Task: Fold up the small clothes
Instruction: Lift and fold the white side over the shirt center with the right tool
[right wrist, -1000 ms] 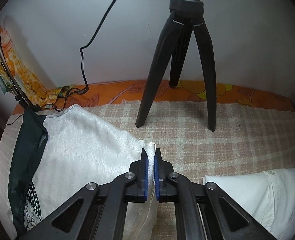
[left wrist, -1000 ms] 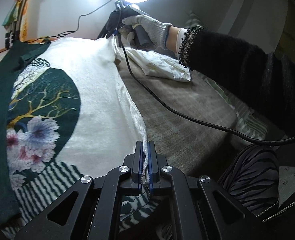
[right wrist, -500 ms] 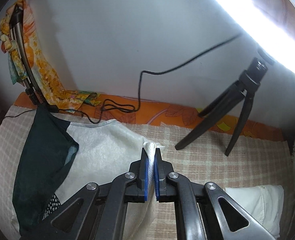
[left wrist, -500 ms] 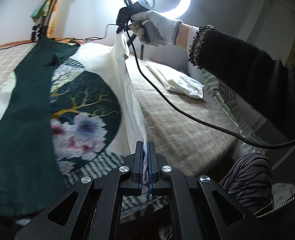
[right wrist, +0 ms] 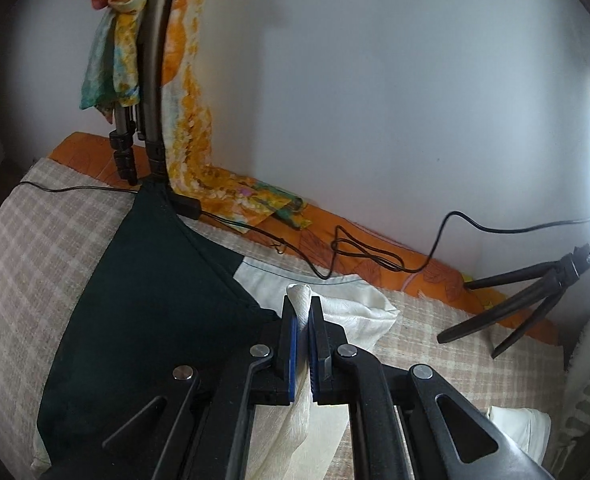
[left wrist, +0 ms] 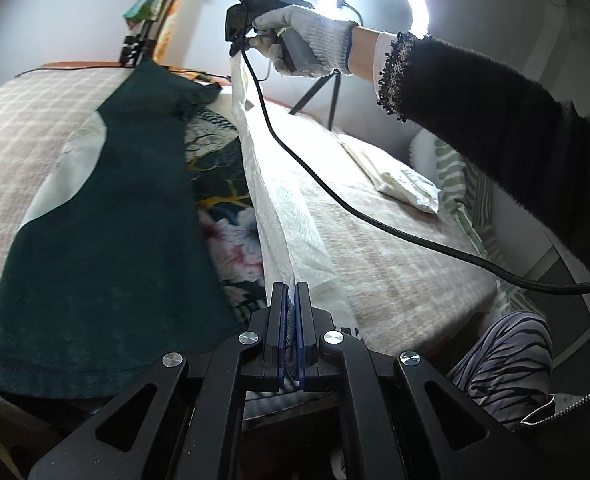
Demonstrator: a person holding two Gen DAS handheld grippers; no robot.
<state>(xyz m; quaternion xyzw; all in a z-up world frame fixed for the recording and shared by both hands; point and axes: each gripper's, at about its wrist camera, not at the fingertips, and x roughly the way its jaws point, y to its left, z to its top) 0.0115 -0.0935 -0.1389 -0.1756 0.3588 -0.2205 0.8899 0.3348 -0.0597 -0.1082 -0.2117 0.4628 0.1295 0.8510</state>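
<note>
A white garment (left wrist: 295, 216) with a dark green panel (left wrist: 107, 248) and a flower print (left wrist: 235, 236) lies on the checked bed cover (left wrist: 395, 248). My left gripper (left wrist: 292, 300) is shut on its near right edge. My right gripper (right wrist: 303, 312) is shut on the far right corner of the white cloth (right wrist: 351, 308). In the left wrist view the gloved hand holds the right gripper (left wrist: 239, 50) high at the far end. The white edge is lifted off the bed and stands up between the two grippers, over the print.
A folded white cloth (left wrist: 403, 180) lies on the bed to the right. A black tripod (right wrist: 515, 304) with a ring light (left wrist: 375, 12) stands at the far edge. Loose black cables (right wrist: 359, 256) and an orange scarf (right wrist: 231, 196) lie by the wall. A light stand (right wrist: 151, 80) rises at far left.
Both grippers have lifted the garment's right edge and carried it leftward. The white side now stands up and hides part of the print. Both stayed shut.
</note>
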